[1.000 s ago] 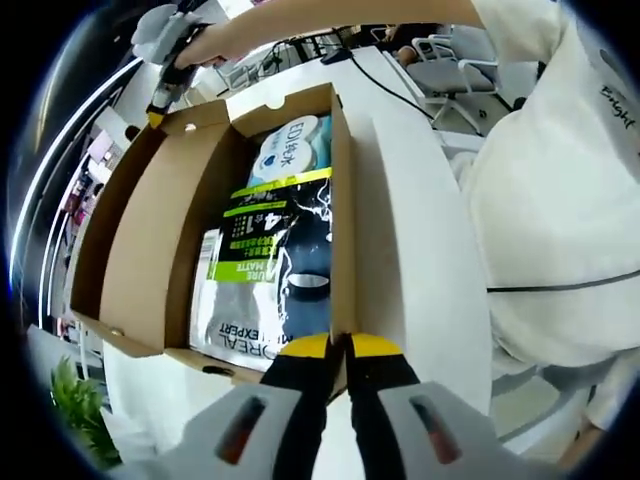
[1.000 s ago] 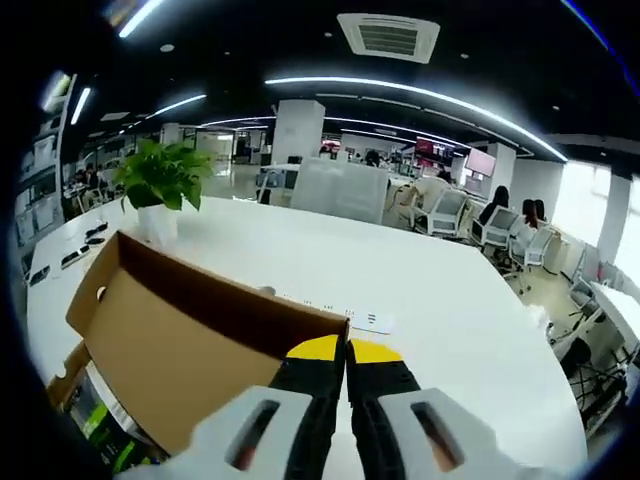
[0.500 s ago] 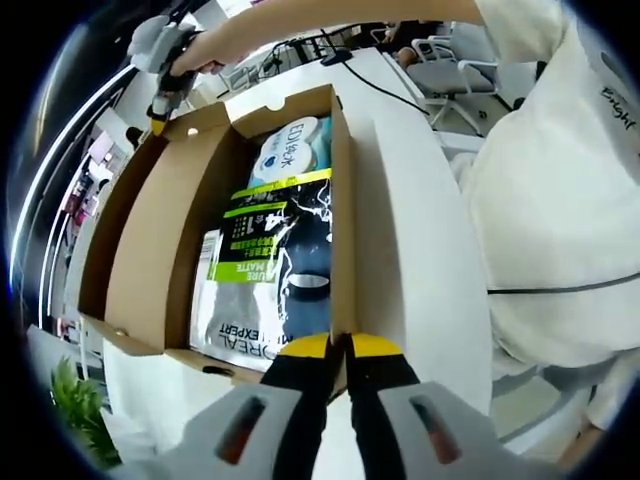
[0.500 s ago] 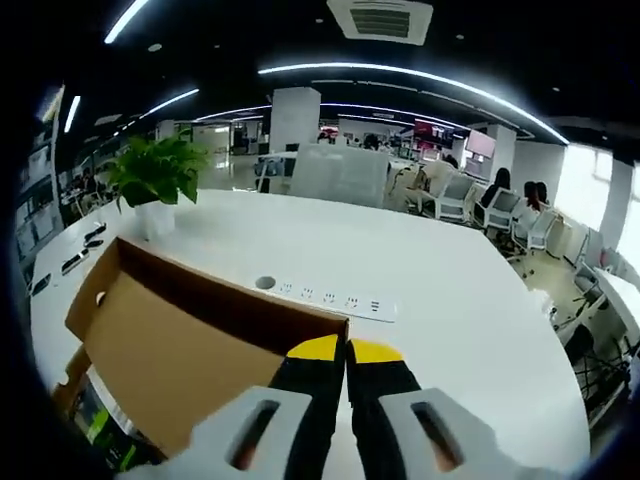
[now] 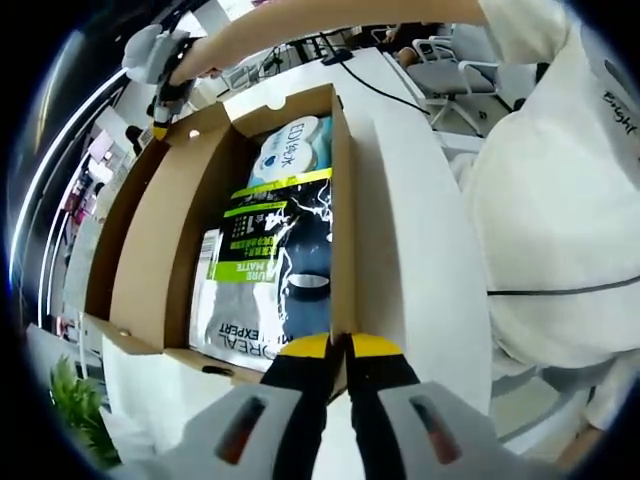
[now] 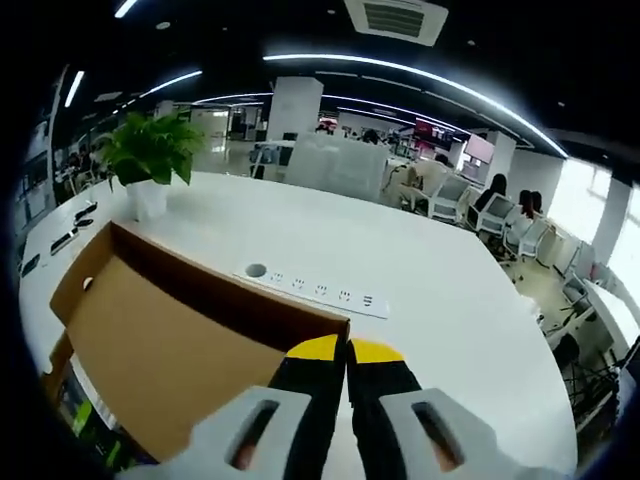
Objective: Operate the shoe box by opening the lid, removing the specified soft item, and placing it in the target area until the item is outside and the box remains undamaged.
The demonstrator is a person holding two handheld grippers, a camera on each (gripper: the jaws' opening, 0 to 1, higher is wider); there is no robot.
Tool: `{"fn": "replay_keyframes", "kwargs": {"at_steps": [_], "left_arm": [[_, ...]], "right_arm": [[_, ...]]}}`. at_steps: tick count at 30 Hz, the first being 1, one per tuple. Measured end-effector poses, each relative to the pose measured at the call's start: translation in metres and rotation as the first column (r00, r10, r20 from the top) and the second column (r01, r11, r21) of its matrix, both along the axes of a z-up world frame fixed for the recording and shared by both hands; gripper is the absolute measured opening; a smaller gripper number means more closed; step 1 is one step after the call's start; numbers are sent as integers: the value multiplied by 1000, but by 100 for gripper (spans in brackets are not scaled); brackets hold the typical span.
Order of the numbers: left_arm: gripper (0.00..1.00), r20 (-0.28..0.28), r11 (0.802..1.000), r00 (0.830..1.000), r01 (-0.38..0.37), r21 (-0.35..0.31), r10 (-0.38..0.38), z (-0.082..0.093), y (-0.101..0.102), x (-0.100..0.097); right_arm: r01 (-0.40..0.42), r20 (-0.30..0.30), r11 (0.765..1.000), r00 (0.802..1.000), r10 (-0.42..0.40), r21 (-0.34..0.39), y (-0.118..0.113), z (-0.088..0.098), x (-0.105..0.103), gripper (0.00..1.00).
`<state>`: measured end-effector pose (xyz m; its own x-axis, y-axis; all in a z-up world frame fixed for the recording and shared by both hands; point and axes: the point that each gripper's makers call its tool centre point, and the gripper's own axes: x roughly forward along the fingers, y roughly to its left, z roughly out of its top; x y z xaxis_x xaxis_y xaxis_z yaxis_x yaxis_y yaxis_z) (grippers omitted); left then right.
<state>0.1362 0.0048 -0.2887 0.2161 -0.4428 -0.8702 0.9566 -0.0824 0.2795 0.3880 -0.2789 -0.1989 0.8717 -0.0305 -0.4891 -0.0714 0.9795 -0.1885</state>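
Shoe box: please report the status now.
Left tool shut on box wall. Right tool shut on lid, raised. Soft packs inside, unobstructed.

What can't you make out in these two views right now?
- Left gripper view: the shoe box floor, covered by printed packets.
- Left gripper view: the packets' near ends, behind the left claw.
- Right gripper view: the box's contents, screened by the raised lid held by the right claw.

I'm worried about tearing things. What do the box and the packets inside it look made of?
The shoe box looks like plain brown cardboard, matte, with raw cut edges and fold lines. The packets inside look like glossy plastic film: printed, with light glare and soft wrinkles. That is judged by look alone.
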Motion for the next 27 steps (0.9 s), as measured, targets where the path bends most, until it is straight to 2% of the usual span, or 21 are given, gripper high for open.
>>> {"fn": "replay_keyframes", "kwargs": {"at_steps": [15, 27], "left_arm": [[5, 0, 1000, 1000, -1, -6, 1, 1, -1, -1], [5, -2, 1000, 1000, -3, -3, 3, 1, -1, -1]], "right_arm": [[14, -20, 1000, 1000, -14, 20, -1, -15, 6, 0], [11, -6, 1000, 1000, -11, 9, 0, -10, 11, 0]]}}
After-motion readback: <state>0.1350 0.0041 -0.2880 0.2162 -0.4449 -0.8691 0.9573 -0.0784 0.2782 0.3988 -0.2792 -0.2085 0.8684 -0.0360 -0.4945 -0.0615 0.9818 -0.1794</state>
